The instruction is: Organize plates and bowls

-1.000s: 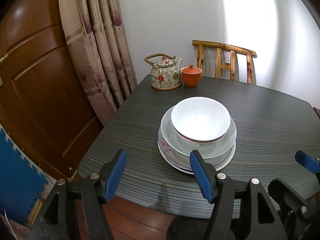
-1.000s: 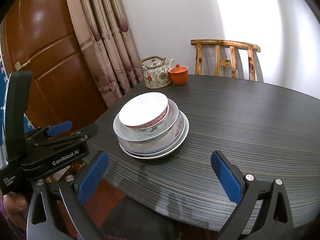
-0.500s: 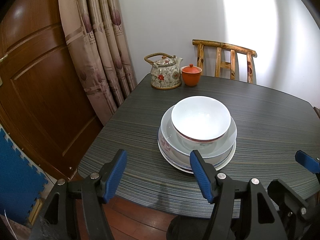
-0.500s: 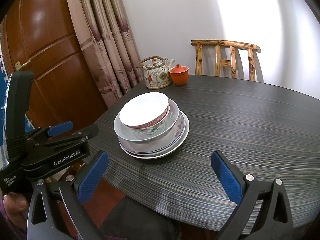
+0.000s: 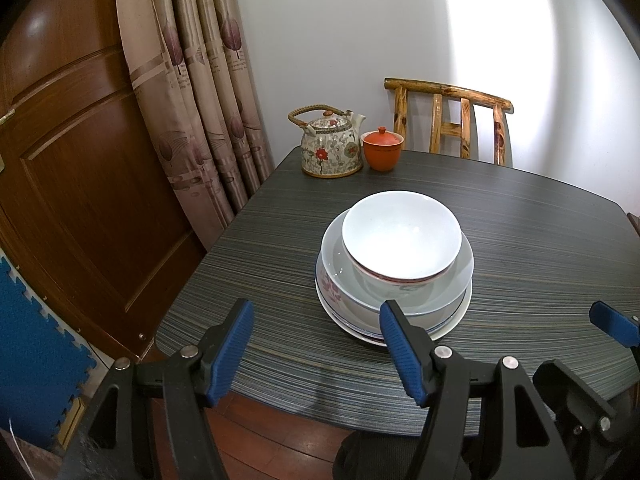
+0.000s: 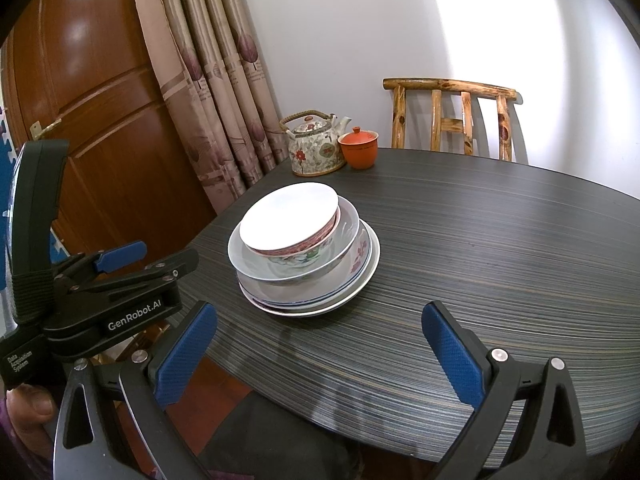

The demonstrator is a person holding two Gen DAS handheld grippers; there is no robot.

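Left wrist view is showing the left gripper (image 5: pixel 316 346) hanging at the near table (image 5: pixel 540 240) edge, jaws standing wide with nothing between them. Right wrist view is showing the right gripper (image 6: pixel 320 356) likewise wide and empty, hovering over the near rim. Just beyond both, toward the table's left side, the stack (image 6: pixel 304 252) is sitting: plates underneath, a wide bowl, and a small bowl (image 5: pixel 401 236) on top, mouth facing up and leaning slightly toward the far-right. Round, it has no long axis except its upright one. Judging by this, stacking looks finished or not begun; next would be closing in on a rim. Farther back, a teapot (image 5: pixel 330 146) and orange cup (image 5: pixel 381 150) are standing.
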